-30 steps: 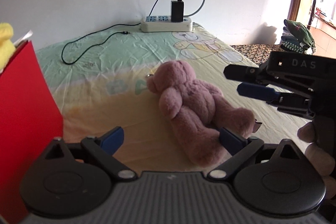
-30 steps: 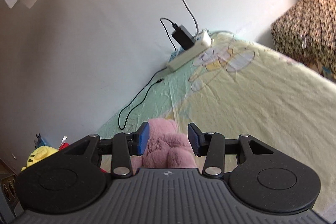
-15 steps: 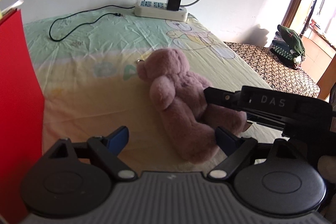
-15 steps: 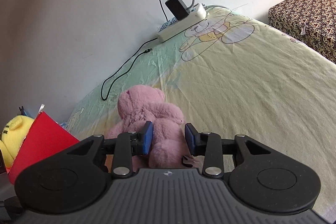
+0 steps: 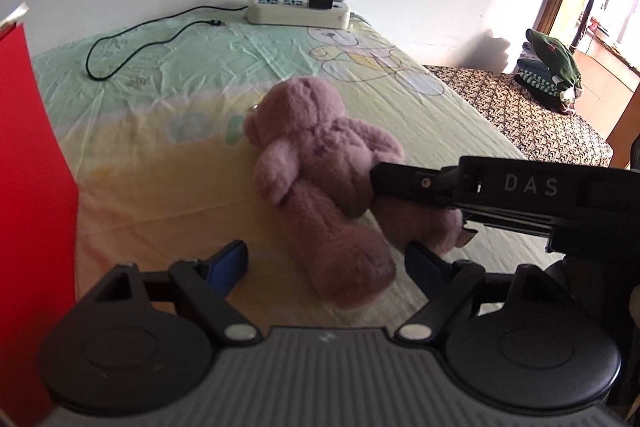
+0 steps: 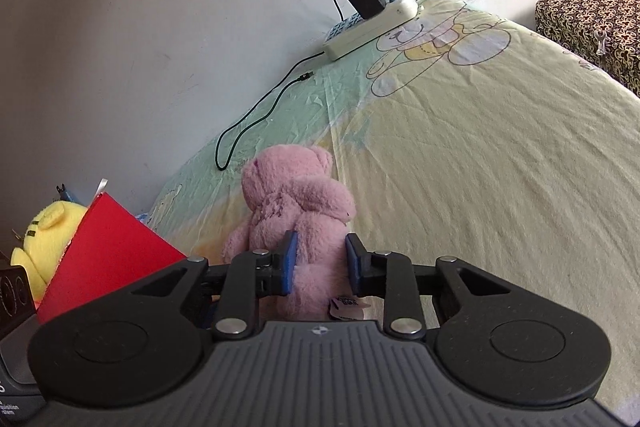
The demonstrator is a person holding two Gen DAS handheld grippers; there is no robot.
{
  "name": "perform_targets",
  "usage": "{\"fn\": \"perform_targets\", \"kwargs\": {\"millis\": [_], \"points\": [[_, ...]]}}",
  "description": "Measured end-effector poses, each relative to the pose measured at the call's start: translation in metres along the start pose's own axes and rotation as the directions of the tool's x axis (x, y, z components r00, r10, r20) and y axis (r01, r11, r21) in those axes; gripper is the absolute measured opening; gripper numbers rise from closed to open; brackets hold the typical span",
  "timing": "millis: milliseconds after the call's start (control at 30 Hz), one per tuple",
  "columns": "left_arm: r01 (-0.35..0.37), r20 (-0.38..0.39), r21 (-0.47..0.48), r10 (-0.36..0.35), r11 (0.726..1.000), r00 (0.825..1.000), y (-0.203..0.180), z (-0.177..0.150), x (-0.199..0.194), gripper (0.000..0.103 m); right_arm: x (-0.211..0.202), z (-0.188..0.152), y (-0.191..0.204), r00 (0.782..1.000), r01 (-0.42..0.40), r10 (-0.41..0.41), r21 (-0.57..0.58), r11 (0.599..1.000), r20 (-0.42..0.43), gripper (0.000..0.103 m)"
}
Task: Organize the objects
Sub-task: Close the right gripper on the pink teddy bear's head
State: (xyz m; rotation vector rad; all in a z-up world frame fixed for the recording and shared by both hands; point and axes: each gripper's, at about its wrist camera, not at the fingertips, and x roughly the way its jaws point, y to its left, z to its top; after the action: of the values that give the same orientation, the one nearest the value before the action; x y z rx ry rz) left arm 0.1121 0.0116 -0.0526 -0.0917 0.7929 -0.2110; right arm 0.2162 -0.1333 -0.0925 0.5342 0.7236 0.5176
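A pink teddy bear (image 5: 320, 163) lies on the cartoon-print bed sheet (image 5: 160, 167) with its head toward the wall. My right gripper (image 6: 321, 263) reaches in from the right. Its jaws are closing, and the blue pads press on both sides of the bear's (image 6: 292, 195) lower body. One black finger (image 5: 420, 183) of it lies across the bear's back in the left wrist view. My left gripper (image 5: 326, 267) hovers at the bear's feet, jaws closing. One leg lies between the wide-set blue pads, and neither pad touches it.
A red bag or box (image 5: 28, 187) stands at the left, with a yellow plush toy (image 6: 40, 239) behind it. A white power strip (image 5: 298, 13) with a charger and a black cable (image 5: 132, 43) lies by the wall. Folded clothes (image 5: 548, 67) sit on a patterned surface at the right.
The right gripper has come down over the bear and its jaws have narrowed onto the lower body. The left jaws have narrowed a little. The bear has stayed in place.
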Motion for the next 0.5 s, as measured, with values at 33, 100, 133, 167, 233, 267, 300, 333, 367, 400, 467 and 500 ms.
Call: {"fn": "perform_targets", "kwargs": {"millis": [33, 100, 133, 167, 233, 267, 300, 333, 367, 400, 467, 500], "points": [[0.004, 0.001, -0.002, -0.004, 1.000, 1.000, 0.000, 0.000, -0.001, 0.087, -0.001, 0.000, 0.000, 1.000, -0.006, 0.006, 0.002, 1.000, -0.001, 0.027], [0.002, 0.003, -0.001, -0.002, 1.000, 1.000, 0.000, 0.000, -0.002, 0.087, -0.005, 0.001, 0.000, 1.000, -0.018, 0.018, -0.004, 1.000, -0.006, 0.027], [-0.001, 0.005, 0.000, 0.001, 1.000, 1.000, 0.001, 0.001, -0.002, 0.087, -0.007, 0.002, 0.001, 1.000, -0.026, 0.026, -0.016, 1.000, -0.008, 0.027], [-0.003, 0.006, 0.000, 0.003, 1.000, 1.000, 0.001, 0.001, -0.002, 0.088, -0.010, 0.002, 0.002, 0.999, -0.035, 0.035, -0.029, 0.999, -0.009, 0.027], [-0.004, 0.009, -0.003, 0.004, 1.000, 1.000, 0.001, 0.001, -0.003, 0.092, -0.015, 0.001, 0.005, 0.999, -0.041, 0.040, -0.056, 0.998, -0.010, 0.027], [-0.003, 0.012, -0.005, 0.003, 1.000, 1.000, 0.001, 0.001, -0.004, 0.094, -0.018, 0.000, 0.005, 0.999, -0.039, 0.039, -0.066, 0.997, -0.010, 0.027], [-0.004, 0.016, -0.005, 0.004, 1.000, 1.000, 0.001, 0.001, -0.005, 0.095, -0.021, -0.001, 0.006, 0.999, -0.038, 0.038, -0.075, 0.996, -0.010, 0.027], [-0.006, 0.019, -0.005, 0.006, 1.000, 1.000, 0.001, 0.001, -0.005, 0.095, -0.024, -0.003, 0.006, 0.999, -0.039, 0.038, -0.079, 0.996, -0.011, 0.027], [-0.007, 0.021, -0.005, 0.007, 1.000, 1.000, 0.002, 0.001, -0.005, 0.095, -0.026, -0.004, 0.006, 0.999, -0.043, 0.042, -0.079, 0.996, -0.013, 0.027], [-0.006, 0.019, -0.004, 0.006, 1.000, 1.000, 0.001, 0.001, -0.005, 0.095, -0.028, -0.005, 0.005, 0.999, -0.049, 0.048, -0.078, 0.996, -0.015, 0.027], [-0.009, 0.013, -0.002, 0.009, 1.000, 1.000, 0.001, 0.002, -0.004, 0.095, -0.031, -0.006, 0.006, 0.998, -0.062, 0.060, -0.099, 0.993, -0.022, 0.027], [-0.012, 0.011, -0.002, 0.012, 1.000, 1.000, 0.001, 0.002, -0.004, 0.095, -0.032, -0.006, 0.007, 0.997, -0.069, 0.067, -0.111, 0.991, -0.028, 0.027]]}}
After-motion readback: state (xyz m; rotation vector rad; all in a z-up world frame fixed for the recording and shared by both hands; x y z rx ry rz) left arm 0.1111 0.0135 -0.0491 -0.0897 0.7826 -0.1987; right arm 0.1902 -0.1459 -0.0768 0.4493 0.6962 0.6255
